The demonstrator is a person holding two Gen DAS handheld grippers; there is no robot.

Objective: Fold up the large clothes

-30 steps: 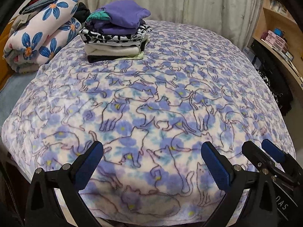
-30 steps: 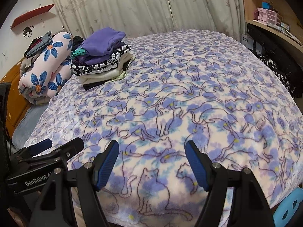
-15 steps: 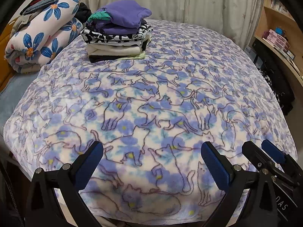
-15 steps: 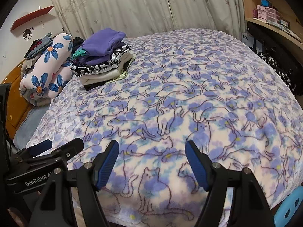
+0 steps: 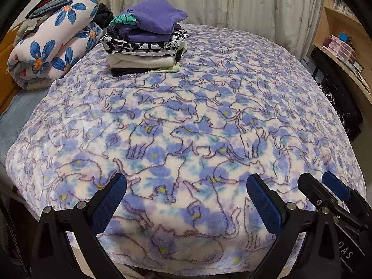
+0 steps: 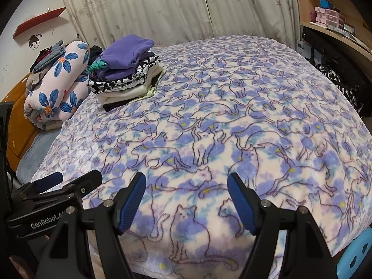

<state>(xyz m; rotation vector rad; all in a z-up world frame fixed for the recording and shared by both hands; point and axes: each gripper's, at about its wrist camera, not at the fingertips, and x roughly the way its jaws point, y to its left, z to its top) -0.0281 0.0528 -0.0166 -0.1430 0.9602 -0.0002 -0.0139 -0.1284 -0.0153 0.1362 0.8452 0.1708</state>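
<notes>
A stack of folded clothes (image 5: 145, 39) – purple fleece on top – sits at the far left of the cat-print fleece blanket (image 5: 197, 121) covering the bed, while the left gripper (image 5: 186, 197) and right gripper (image 6: 187, 197) hover near its front edge, jaws spread, empty.

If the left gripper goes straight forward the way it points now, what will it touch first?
Most likely the cat-print blanket spread over the bed. The left gripper is open and points down at it, with nothing between its fingers. The folded clothes stack lies farther back, left of that line.
</notes>
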